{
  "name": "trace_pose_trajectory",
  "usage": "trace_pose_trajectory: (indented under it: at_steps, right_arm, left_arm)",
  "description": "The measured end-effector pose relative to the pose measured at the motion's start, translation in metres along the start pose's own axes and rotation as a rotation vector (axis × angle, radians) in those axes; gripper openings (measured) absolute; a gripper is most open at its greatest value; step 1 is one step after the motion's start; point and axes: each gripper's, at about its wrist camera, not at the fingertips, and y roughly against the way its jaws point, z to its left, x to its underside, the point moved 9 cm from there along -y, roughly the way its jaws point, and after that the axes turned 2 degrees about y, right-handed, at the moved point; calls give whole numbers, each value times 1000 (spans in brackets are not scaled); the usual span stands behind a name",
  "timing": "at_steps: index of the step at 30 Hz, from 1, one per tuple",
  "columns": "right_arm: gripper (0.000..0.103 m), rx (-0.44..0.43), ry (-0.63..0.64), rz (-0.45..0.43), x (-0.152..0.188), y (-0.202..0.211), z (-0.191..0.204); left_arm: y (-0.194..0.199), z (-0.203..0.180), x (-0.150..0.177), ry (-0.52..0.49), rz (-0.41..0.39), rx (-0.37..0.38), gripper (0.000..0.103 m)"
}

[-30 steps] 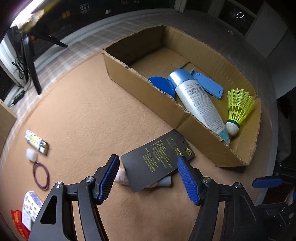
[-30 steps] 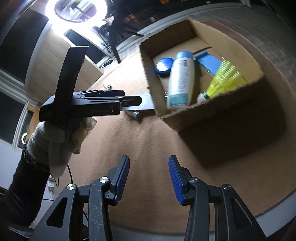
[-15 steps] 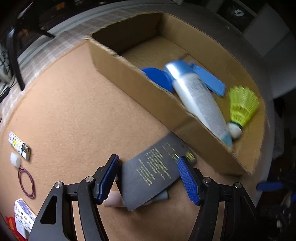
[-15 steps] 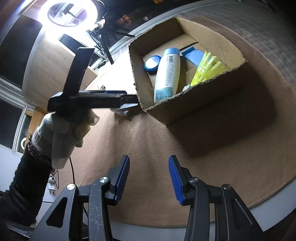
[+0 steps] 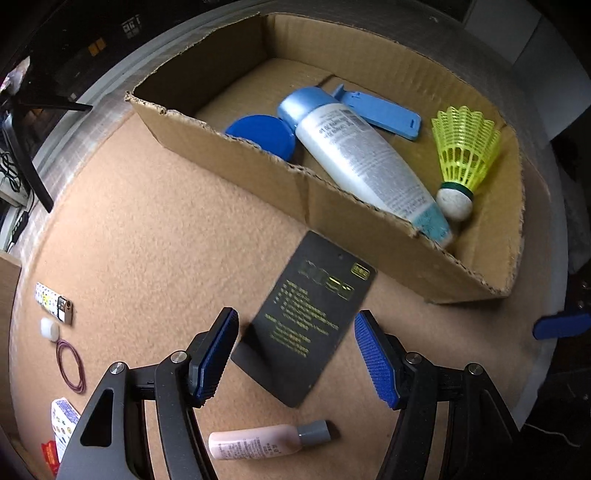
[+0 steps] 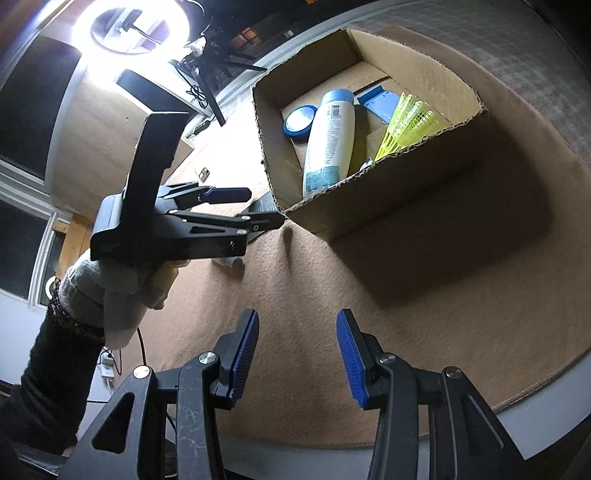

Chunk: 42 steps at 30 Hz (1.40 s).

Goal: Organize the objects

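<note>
A black card with gold print (image 5: 306, 321) lies on the tan mat, one corner close to the cardboard box (image 5: 258, 173). My left gripper (image 5: 295, 325) hangs over it, open, with the pads on either side and off the card. A pink bottle with a grey cap (image 5: 266, 441) lies nearer me, apart from the card. Inside the box are a blue lid (image 5: 262, 134), a white bottle (image 5: 362, 162), a flat blue piece (image 5: 384, 112) and a yellow shuttlecock (image 5: 463, 151). My right gripper (image 6: 295, 332) is open and empty over bare mat, short of the box (image 6: 369, 206). A gloved hand holds the left gripper (image 6: 236, 206).
At the mat's left edge lie a patterned lighter (image 5: 55, 308), a small white cap (image 5: 50, 328), a purple rubber band (image 5: 70, 365) and printed packets (image 5: 62, 421). A ring light (image 6: 122, 26) and tripod legs (image 6: 214, 92) stand beyond the table.
My left gripper has shifted toward the box and rolled. The pink bottle, earlier under the card's near edge, now shows apart from it. The right gripper has stayed put, jaws unchanged.
</note>
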Motion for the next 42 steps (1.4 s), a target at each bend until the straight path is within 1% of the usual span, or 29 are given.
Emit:
trace_pose_trajectory:
  at_steps: [5,7,9,11,13,15,16,18,19,21,22,23,24,26,29,33,35,37,40,41,42]
  right_arm:
    - [40,-2,-23,4,6,4,-7]
    - [40,-1,-31,4,6,4,-10]
    - [40,0,-33,3,5,4,-11]
    - [40,0,-32,0,3,3,-11]
    - [40,-1,-30,-4,2,4,-10]
    - [40,0,-26,-8,1,6,-10]
    - [40,1,-26,-10,1,7,-9]
    - [40,-1,-21,-15,-1,9,-9]
    - [40,-1,-19,-14,-1,9,-8]
    - [40,-3,-16,-12,-2,9,-7]
    - [40,-4,-14,-10,-2,8,-7]
    - [40,-6,-11,-8,-2,8,-6]
    - [40,-8,-7,-6,-2,7,-4]
    - [40,-13,0,-4,-1,6,0]
    - [40,-18,3,2,2,5,2]
    - [40,-14,-7,1,6,7,-3]
    - [40,-11,-15,-4,6,9,-6]
    - [40,-8,-23,-10,7,12,-9]
    - [40,-8,-34,-14,7,15,-13]
    - [40,-9,-36,-16,7,15,-14]
    - [40,-10,-38,-17,7,16,-15]
  left_arm:
    - [-9,-9,7,-40,20,8,70]
    - [-9,-9,8,-35,19,11,70]
    - [-8,-6,8,-20,17,9,64]
    - [-6,-7,10,-21,15,4,59]
    - [-4,-10,13,-34,6,-4,57]
    - [-2,-14,17,-32,-2,0,46]
    - [0,-15,19,-29,-3,4,44]
    - [3,-18,23,-22,-5,1,32]
    - [4,-19,25,-19,-8,3,30]
    - [5,-21,24,-29,-21,0,31]
    - [7,-19,24,-36,-29,-18,34]
    - [8,-19,26,-32,-26,-26,53]
    - [11,-16,26,-23,-27,-30,65]
    - [12,-11,22,-17,-32,-31,67]
    - [12,-3,22,-5,-30,-36,74]
    - [4,1,24,4,-3,-5,74]
    - [-4,-1,23,6,24,17,74]
    - [-2,-5,26,-6,21,15,74]
    - [1,-14,30,-43,19,9,63]
    - [3,-16,32,-51,20,8,60]
    - [3,-18,34,-59,27,2,60]
